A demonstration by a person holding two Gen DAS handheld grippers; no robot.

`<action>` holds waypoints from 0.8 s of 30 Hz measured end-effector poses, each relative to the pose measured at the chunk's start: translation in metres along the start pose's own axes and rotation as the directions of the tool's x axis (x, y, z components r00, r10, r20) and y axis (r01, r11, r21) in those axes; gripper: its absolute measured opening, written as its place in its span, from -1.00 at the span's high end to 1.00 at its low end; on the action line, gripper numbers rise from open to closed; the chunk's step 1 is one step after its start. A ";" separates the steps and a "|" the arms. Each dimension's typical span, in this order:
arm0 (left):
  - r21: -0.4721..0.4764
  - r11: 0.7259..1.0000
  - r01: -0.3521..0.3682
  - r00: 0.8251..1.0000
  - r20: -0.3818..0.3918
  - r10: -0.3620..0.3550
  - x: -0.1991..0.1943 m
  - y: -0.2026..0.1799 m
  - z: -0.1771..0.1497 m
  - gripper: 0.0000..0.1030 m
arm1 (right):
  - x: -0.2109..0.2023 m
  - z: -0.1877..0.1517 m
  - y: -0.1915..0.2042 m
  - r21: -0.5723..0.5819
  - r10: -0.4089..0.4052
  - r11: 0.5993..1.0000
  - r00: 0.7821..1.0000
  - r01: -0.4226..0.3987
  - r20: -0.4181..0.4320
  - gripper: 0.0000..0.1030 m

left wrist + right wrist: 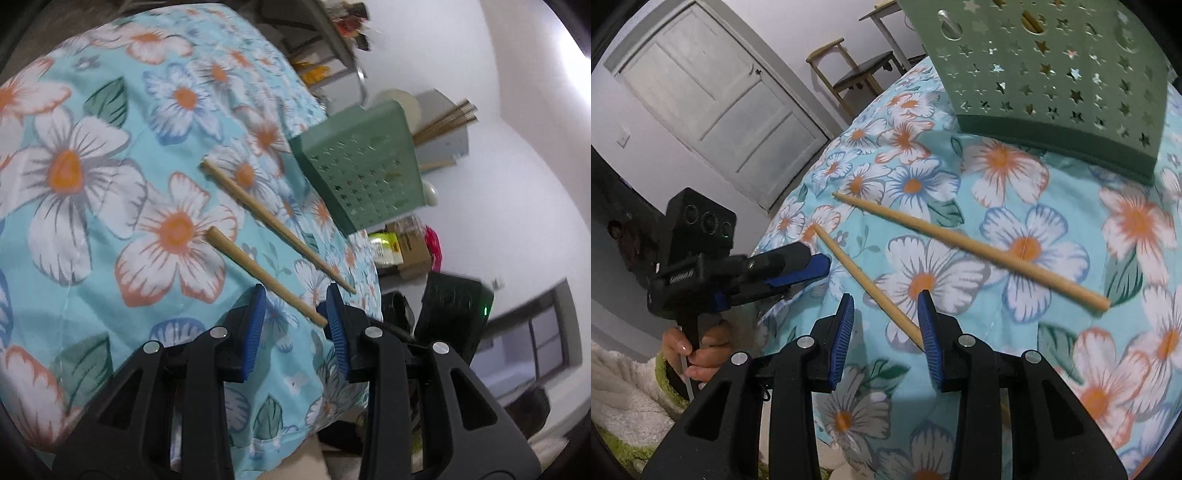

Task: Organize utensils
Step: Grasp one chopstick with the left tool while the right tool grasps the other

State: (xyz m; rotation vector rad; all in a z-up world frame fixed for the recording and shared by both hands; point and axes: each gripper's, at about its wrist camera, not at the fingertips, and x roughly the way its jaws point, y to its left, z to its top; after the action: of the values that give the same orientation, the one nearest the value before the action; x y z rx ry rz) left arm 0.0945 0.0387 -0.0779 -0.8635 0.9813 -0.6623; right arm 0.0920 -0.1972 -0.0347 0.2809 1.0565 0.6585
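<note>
both grippers stand spread, empty: left gripper (295,314), right gripper (886,321). the near chopstick (871,288) lies between their tips, the far chopstick (971,243) just beyond, before the green holder (1052,85). a lopsided pinch could roll it on the soft cloth (1034,369).

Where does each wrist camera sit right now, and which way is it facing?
Left wrist: on the left gripper, looking along its open jaws at the near chopstick, far chopstick and green holder.
Right wrist: on the right gripper, jaws open, facing the same table; the left gripper and the hand holding it show.
Shared: both chopsticks, the holder, the floral cloth.
</note>
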 end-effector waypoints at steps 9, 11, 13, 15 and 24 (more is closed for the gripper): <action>-0.120 0.971 -0.205 0.974 0.073 0.215 0.011 -0.015 -0.005 0.38 | -0.006 -0.016 -0.008 0.045 0.069 0.996 0.994 -0.073 0.085 0.31; -0.152 0.962 -0.228 0.964 0.101 0.244 0.012 -0.017 -0.008 0.38 | -0.008 -0.019 -0.009 0.049 0.072 0.996 0.992 -0.078 0.105 0.31; -0.169 0.952 -0.255 0.952 0.127 0.278 0.013 -0.021 -0.011 0.38 | -0.008 -0.020 -0.009 0.051 0.078 0.995 0.990 -0.084 0.117 0.31; -0.171 0.943 -0.286 0.939 0.144 0.312 0.015 -0.025 -0.014 0.38 | -0.009 -0.022 -0.010 0.052 0.090 0.994 0.988 -0.097 0.129 0.31; -0.171 0.911 -0.374 0.900 0.171 0.402 0.017 -0.036 -0.021 0.39 | -0.013 -0.030 -0.014 0.043 0.138 0.988 0.979 -0.146 0.153 0.31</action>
State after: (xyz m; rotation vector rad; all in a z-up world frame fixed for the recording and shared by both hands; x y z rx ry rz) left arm 0.0793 0.0002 -0.0607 -0.8027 0.9832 -0.1618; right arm 0.0662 -0.2189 -0.0467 0.4493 0.9170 0.7257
